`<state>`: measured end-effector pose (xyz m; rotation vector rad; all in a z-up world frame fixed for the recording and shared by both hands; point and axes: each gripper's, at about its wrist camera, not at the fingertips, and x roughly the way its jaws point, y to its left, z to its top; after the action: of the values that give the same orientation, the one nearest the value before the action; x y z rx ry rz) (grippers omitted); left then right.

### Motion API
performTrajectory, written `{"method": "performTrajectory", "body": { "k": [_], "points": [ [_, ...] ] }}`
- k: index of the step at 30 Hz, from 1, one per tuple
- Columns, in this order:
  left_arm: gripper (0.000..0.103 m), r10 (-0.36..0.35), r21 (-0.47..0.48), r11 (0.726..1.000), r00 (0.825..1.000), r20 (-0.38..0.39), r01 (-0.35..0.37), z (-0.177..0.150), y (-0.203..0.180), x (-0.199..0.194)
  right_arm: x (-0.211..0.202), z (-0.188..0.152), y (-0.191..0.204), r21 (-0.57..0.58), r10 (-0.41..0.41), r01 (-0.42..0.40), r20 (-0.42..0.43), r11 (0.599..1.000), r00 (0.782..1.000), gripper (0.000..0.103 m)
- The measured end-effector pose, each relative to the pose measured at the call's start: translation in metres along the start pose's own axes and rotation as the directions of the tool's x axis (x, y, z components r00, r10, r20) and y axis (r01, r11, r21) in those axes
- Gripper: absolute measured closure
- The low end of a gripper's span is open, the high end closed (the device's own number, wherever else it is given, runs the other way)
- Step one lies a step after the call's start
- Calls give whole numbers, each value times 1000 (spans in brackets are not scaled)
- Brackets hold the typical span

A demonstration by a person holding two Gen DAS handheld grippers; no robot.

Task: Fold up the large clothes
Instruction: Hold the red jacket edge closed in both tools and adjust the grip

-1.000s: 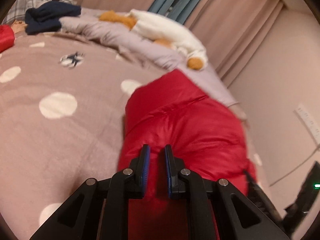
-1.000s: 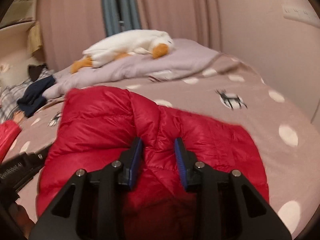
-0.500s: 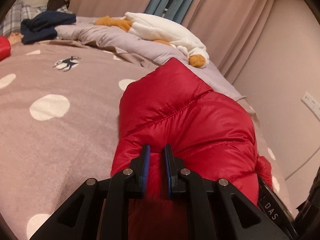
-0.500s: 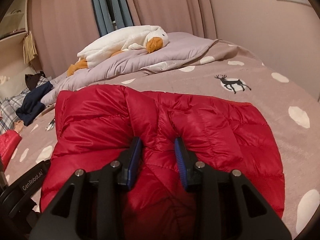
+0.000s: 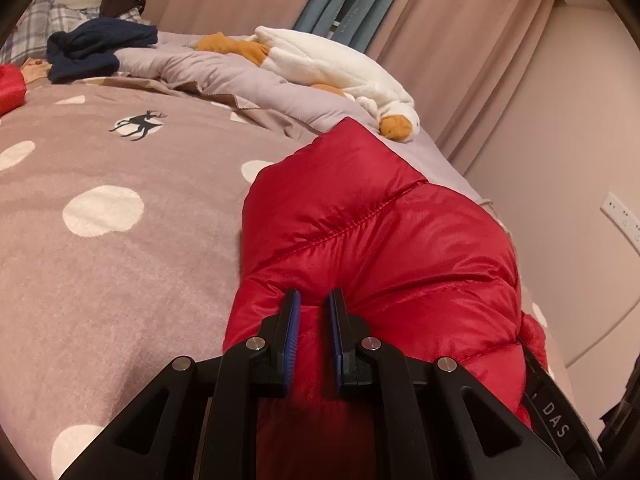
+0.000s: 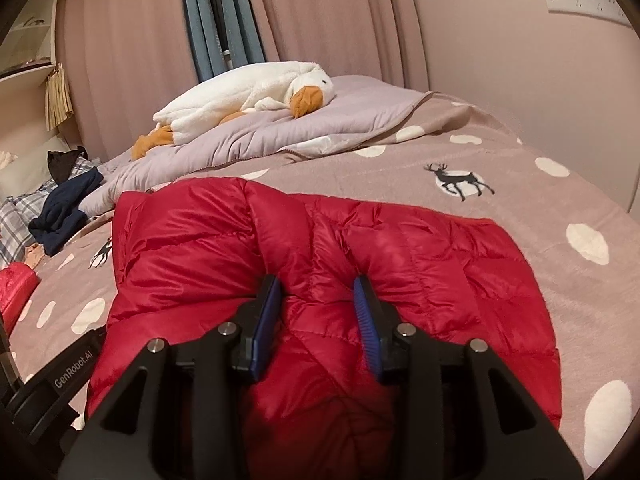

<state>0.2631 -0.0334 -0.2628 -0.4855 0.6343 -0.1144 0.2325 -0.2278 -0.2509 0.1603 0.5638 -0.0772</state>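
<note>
While red jacket spans bed, right side bare

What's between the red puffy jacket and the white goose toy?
In the right wrist view, bare spotted blanket and then a rumpled lilac quilt separate the red jacket from the goose, which lies on that quilt.

Two wrist fisheyes looking down along their claws across one bed

The left wrist camera is sitting close behind the left claw, tilting down at the red down jacket and facing the curtains. The right wrist camera is looking likewise over the right claw. Both are sharing the jacket, the dotted bed cover, the plush goose and the navy garment.
</note>
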Motion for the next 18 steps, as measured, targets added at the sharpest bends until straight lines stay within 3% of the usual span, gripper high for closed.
{"method": "performTrajectory", "body": {
  "k": [7,15,18],
  "points": [
    [75,45,-41,998,999,-4,-45,0,4,0,-5,2,4,-14,-32,32,22,999,999,60],
    [73,51,-44,998,999,-1,-51,0,4,-1,-11,2,1,4,-21,21,48,1000,999,55],
    [62,93,-56,994,996,-14,-93,2,4,-2,-13,5,2,4,-28,27,50,1000,998,49]
  ]
}}
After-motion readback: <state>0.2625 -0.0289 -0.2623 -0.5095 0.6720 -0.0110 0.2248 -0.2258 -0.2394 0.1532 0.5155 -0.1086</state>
